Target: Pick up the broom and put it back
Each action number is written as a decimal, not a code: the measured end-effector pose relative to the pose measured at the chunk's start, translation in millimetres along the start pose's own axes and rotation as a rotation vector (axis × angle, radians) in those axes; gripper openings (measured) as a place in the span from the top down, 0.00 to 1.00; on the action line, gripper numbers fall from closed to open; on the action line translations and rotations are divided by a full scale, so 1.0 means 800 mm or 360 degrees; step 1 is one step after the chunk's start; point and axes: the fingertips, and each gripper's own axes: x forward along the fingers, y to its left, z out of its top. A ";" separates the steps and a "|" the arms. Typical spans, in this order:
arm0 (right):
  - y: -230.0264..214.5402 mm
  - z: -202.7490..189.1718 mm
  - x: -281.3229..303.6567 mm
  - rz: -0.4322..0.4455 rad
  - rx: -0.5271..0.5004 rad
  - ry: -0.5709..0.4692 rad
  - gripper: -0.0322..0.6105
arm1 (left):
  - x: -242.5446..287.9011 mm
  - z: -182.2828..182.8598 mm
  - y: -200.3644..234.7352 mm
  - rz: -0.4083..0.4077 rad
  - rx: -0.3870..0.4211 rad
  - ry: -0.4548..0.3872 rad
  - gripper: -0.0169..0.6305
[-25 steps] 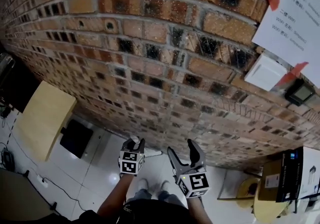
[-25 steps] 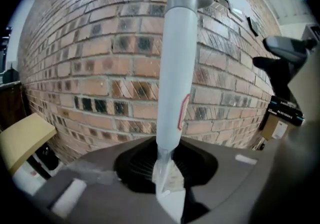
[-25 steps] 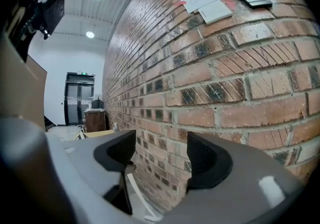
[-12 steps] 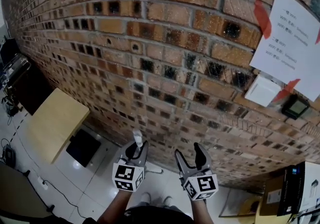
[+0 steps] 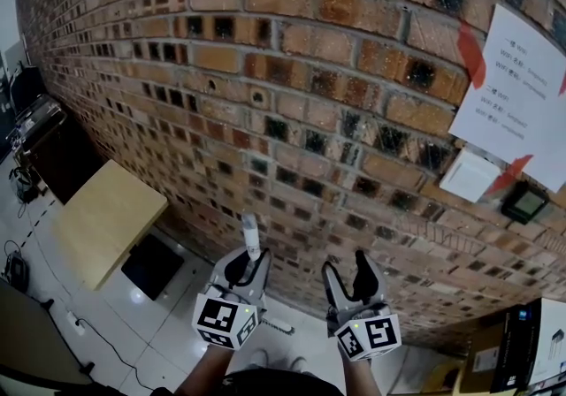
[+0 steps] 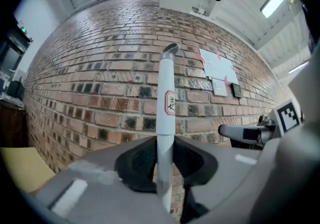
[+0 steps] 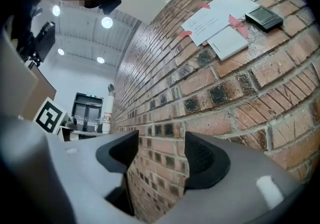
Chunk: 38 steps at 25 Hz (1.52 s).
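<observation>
The left gripper (image 5: 245,267) is pinching the broom (image 6: 166,103) by its handle, which is pointing to 12 o'clock before the wall (image 5: 309,111). The right gripper (image 5: 347,272), at its 3 o'clock, is gaping empty. Held by one gripper, the broom is risking swinging and slipping.

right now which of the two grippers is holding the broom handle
The left gripper: it is shut on the white broom handle, which sticks up between its jaws. The right gripper is open and empty.
</observation>
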 end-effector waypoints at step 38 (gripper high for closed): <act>0.076 -0.073 0.036 0.0306 0.0095 0.0224 0.52 | -0.075 -0.064 0.055 0.0233 -0.0068 0.0199 0.84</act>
